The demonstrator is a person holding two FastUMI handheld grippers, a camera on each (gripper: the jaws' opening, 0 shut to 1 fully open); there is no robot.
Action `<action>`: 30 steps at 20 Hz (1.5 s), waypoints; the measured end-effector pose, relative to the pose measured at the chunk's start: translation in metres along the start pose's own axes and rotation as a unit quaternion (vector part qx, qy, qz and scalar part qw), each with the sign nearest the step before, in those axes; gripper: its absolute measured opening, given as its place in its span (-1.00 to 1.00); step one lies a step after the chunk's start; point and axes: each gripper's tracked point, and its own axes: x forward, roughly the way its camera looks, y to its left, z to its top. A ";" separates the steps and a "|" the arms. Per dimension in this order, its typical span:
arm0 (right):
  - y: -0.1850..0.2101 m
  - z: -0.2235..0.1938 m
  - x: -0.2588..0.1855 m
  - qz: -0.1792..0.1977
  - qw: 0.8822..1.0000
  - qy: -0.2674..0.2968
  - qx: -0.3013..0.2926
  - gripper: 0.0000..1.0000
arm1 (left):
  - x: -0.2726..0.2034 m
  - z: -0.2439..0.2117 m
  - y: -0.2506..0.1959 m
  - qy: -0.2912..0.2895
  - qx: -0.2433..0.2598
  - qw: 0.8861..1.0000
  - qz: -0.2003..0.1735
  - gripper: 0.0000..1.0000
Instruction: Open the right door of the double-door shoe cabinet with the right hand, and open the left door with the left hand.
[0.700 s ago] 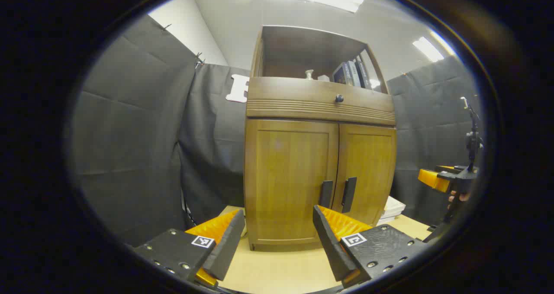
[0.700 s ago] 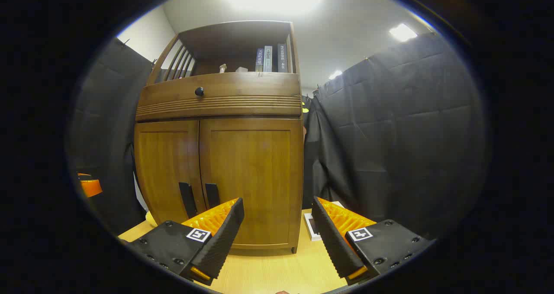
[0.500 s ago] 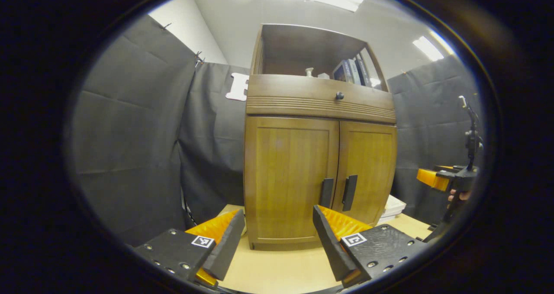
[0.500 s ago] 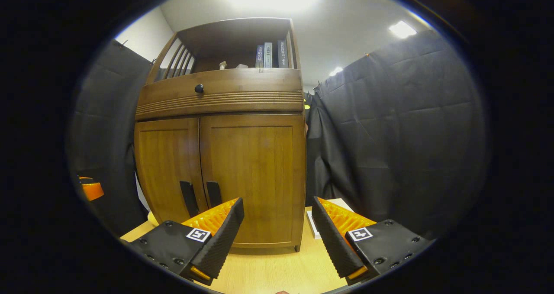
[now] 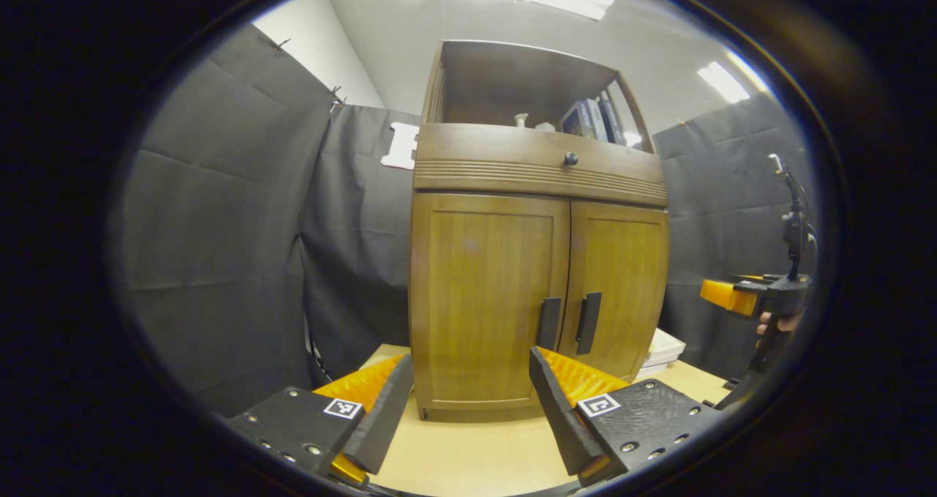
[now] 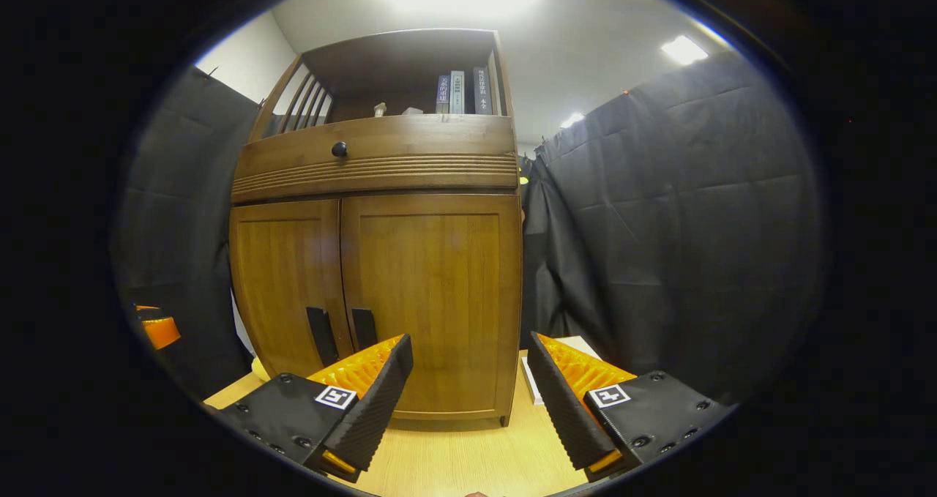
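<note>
While both of my grippers hang in front of the shoe cabinet (image 5: 538,263), neither touches it. In the left gripper view my left gripper (image 5: 468,409) has its fingers spread wide with nothing between them, low over the light wooden tabletop (image 5: 468,453). The left door (image 5: 487,299) and right door (image 5: 618,285) both sit flush and shut under the drawer with the round dark knob (image 5: 569,159). Two dark vertical handles stand side by side at the centre seam: the left handle (image 5: 549,323), the right handle (image 5: 587,323). My left gripper sits short of the left door, its right finger (image 5: 560,416) below the handles.

In the right gripper view my right gripper (image 6: 468,405) is likewise spread and empty, facing the right door (image 6: 432,299), off to the right of the right handle (image 6: 364,327). Books (image 6: 457,92) stand upright on the open shelf above. A flat white item (image 6: 528,376) lies on the table beside the cabinet's right foot.

At the right edge of the left gripper view I see my right gripper (image 5: 747,296), held in a hand (image 5: 776,325), well apart from the doors.
</note>
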 end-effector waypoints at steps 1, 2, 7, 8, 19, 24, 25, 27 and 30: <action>0.002 0.001 -0.001 0.001 1.000 0.000 -0.001 0.99 | 0.000 0.001 0.000 0.000 -0.001 1.000 -0.002 0.84; 0.003 0.002 -0.001 0.003 1.000 0.001 -0.001 0.99 | 0.000 0.000 0.000 0.000 0.000 1.000 -0.003 0.86; 0.010 0.014 -0.002 0.011 1.000 -0.008 0.007 0.98 | 0.000 0.001 -0.002 0.000 -0.002 1.000 -0.005 0.81; 0.013 0.014 0.000 0.015 1.000 -0.005 0.006 0.98 | -0.001 0.001 -0.001 0.001 -0.004 1.000 -0.004 0.77; 0.060 0.027 0.055 0.045 0.998 -0.012 0.050 0.95 | 0.002 0.000 0.005 0.016 -0.026 0.999 0.023 0.86; 0.094 0.022 0.081 0.070 0.996 0.002 0.048 0.95 | 0.006 -0.006 0.009 0.025 -0.021 0.999 0.040 0.82; 0.102 0.021 0.086 0.075 0.996 0.002 0.047 0.95 | 0.006 -0.006 0.009 0.027 -0.023 0.998 0.044 0.84; 0.115 0.017 0.097 0.083 0.996 0.005 0.042 0.95 | 0.007 -0.006 0.011 0.032 -0.026 0.998 0.051 0.84; 0.133 0.008 0.111 0.091 0.995 0.012 0.042 0.95 | 0.011 -0.011 0.015 0.036 -0.020 0.997 0.059 0.79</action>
